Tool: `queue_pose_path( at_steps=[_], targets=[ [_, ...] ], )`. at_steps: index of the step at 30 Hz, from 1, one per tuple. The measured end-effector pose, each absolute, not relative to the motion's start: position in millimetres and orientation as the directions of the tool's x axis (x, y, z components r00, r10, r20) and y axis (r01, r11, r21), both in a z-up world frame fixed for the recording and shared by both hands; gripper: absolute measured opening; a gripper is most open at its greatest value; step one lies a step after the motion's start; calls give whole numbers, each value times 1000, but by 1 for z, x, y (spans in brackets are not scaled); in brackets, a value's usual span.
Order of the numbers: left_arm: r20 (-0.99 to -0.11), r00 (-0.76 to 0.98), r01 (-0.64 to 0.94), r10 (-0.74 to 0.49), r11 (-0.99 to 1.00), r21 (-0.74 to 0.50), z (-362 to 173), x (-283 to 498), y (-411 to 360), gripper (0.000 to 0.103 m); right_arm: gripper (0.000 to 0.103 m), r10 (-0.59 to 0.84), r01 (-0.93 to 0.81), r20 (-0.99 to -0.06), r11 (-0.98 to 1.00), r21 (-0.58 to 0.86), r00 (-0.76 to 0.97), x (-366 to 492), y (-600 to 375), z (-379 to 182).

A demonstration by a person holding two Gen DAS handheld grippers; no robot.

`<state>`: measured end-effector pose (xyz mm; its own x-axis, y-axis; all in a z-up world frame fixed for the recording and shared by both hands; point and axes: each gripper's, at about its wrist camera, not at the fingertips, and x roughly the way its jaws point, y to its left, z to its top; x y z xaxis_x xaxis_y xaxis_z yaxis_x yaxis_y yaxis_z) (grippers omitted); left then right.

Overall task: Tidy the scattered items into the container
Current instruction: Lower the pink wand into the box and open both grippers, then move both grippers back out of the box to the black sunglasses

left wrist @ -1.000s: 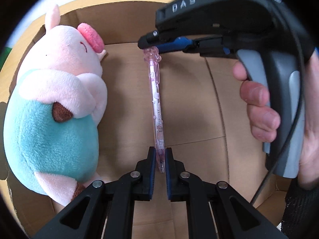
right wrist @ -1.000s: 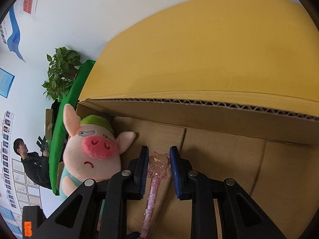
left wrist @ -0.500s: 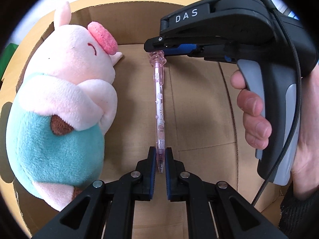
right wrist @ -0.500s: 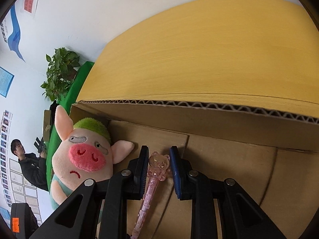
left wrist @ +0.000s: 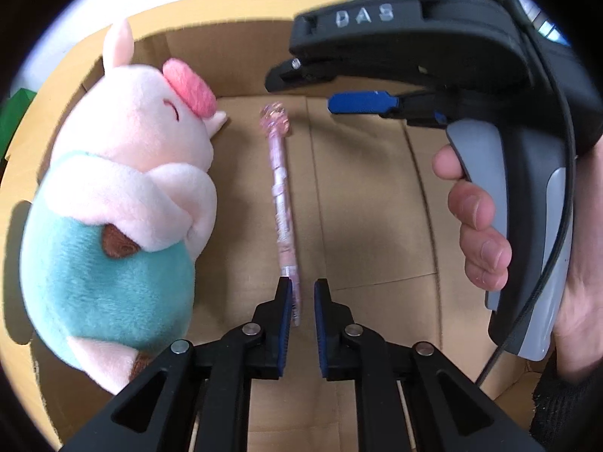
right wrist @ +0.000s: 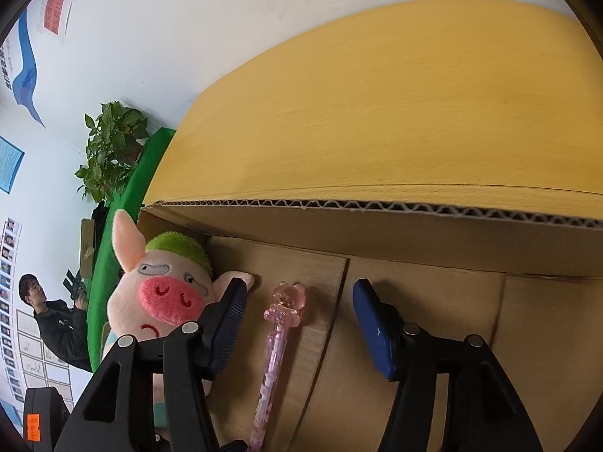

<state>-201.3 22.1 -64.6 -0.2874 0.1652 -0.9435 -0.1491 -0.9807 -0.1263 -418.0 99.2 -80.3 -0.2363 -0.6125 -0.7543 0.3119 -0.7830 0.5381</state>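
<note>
Pink and translucent, the pen point(left wrist: 280, 203) lies on the cardboard box point(right wrist: 414, 233) floor beside the plush pig point(left wrist: 124, 196), its tip hidden between the left gripper point(left wrist: 302, 303) fingers. Those jaws are opening; whether they still pinch it is unclear. The right gripper point(right wrist: 299, 324) is opening too, pads clear of the bear-shaped cap.

pen tip point(left wrist: 296, 307): hidden behind left gripper's finger point(left wrist: 283, 324)
plush pig's body point(right wrist: 150, 324): blocked by right gripper's finger point(right wrist: 226, 327)
wall photos point(right wrist: 9, 256): too small to read
</note>
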Motion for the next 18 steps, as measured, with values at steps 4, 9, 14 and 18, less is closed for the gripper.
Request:
queue_pose_path(
  at_steps=[4, 9, 14, 18],
  targets=[
    [-922, -351, -167, 165, -980, -112, -42, -183, 24, 19, 65, -614, 320, -743, -783, 533, -266, -404, 115, -56],
    [-865, -478, -163, 151, -983, -81, -4, -144, 20, 46, 81, -600, 388, -725, -791, 473, -339, -359, 130, -4],
    [-764, -636, -153, 112, -988, -18, 38, -112, 33, 70, 97, -533, 437, -710, -832, 341, -460, -286, 155, 36],
    [-695, -713, -154, 92, -988, 27, 53, -93, 40, 77, 97, -459, 438, -715, -868, 234, -527, -221, 173, 44]
  ],
)
